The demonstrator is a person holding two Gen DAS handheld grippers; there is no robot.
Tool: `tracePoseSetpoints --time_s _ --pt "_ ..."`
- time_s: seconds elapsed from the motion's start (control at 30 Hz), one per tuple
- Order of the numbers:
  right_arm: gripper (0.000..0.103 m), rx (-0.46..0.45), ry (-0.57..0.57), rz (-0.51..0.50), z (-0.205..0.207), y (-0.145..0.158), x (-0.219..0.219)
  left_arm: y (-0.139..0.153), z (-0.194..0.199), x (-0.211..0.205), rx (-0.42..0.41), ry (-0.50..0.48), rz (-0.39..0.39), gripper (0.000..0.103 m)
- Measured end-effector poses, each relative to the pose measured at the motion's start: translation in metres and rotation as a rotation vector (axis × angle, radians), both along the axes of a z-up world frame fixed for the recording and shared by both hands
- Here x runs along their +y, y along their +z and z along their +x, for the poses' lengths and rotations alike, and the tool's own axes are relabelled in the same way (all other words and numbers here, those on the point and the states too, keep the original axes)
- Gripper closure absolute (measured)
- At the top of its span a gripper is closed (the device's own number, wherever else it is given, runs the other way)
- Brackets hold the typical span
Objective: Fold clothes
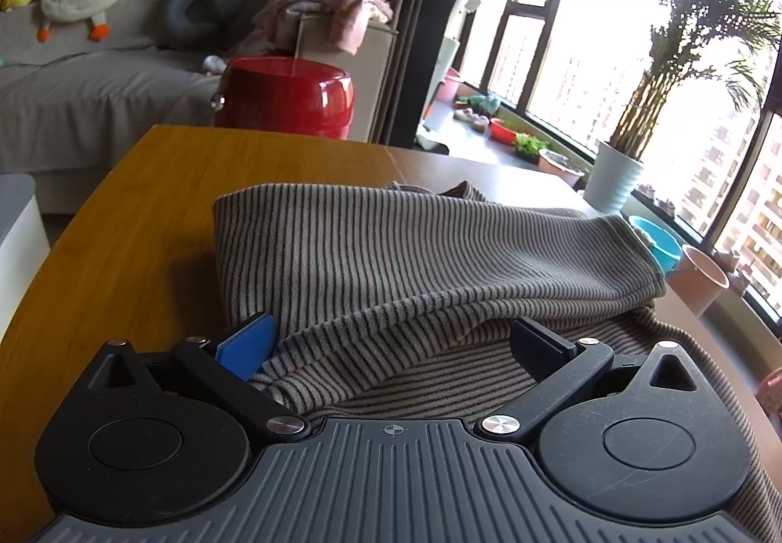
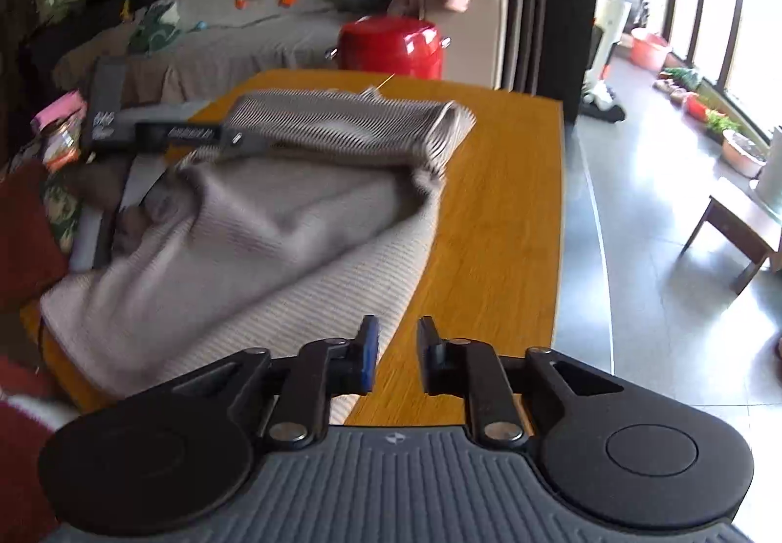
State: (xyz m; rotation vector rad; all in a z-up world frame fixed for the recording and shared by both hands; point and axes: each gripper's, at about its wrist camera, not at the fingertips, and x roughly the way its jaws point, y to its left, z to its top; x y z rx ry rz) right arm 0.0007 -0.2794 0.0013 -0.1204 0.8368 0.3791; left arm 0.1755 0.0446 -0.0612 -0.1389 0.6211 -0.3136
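A grey garment with thin dark stripes [image 1: 415,259] lies partly folded on the wooden table [image 1: 146,210]. My left gripper [image 1: 391,342] is wide open, its fingers on either side of a raised fold of the cloth. The blue left pad [image 1: 247,345] shows; the cloth covers the gap. In the right wrist view the same garment [image 2: 273,210] spreads over the table's left half, with the left gripper [image 2: 205,135] over its far edge. My right gripper [image 2: 397,355] hovers above the table's near edge beside the cloth, jaws slightly apart and empty.
A red pot [image 1: 288,96] stands beyond the table's far edge. A sofa [image 1: 73,69] with plush toys and a pink clothes pile [image 1: 337,5] lies behind. Plant pots [image 1: 613,181] and basins line the window at right. Tiled floor [image 2: 635,201] lies right of the table.
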Motion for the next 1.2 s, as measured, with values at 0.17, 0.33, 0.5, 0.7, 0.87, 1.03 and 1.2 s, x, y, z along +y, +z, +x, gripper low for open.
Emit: tracePoseSetpoints --time_s 0.17,0.33,0.5,0.7,0.87,1.03,1.2 --pt "0.056 0.015 0.101 -0.035 -0.051 0.005 0.01 0.0 0.0 0.003 -0.004 0.006 -0.02 0.0" --pt "0.054 -0.069 0.026 -0.144 -0.055 -0.018 0.027 0.001 -0.016 0.004 0.003 -0.004 -0.029 0.0" --pt "0.054 -0.155 -0.078 -0.151 -0.034 -0.038 0.036 0.003 -0.047 0.007 0.014 -0.024 -0.044 0.0" --pt "0.064 -0.315 0.042 -0.347 -0.048 -0.029 0.059 0.004 -0.083 0.011 0.029 -0.048 -0.061 0.0" --pt "0.057 -0.48 0.033 -0.434 -0.069 0.031 0.045 0.005 -0.084 0.012 0.042 -0.042 -0.046 0.0" --pt "0.054 -0.254 0.101 -0.512 -0.072 -0.016 0.033 0.006 -0.082 0.013 0.056 -0.036 -0.028 0.0" --pt "0.043 -0.123 0.155 -0.331 -0.084 -0.01 0.017 0.007 -0.08 0.014 0.069 -0.029 -0.011 0.0"
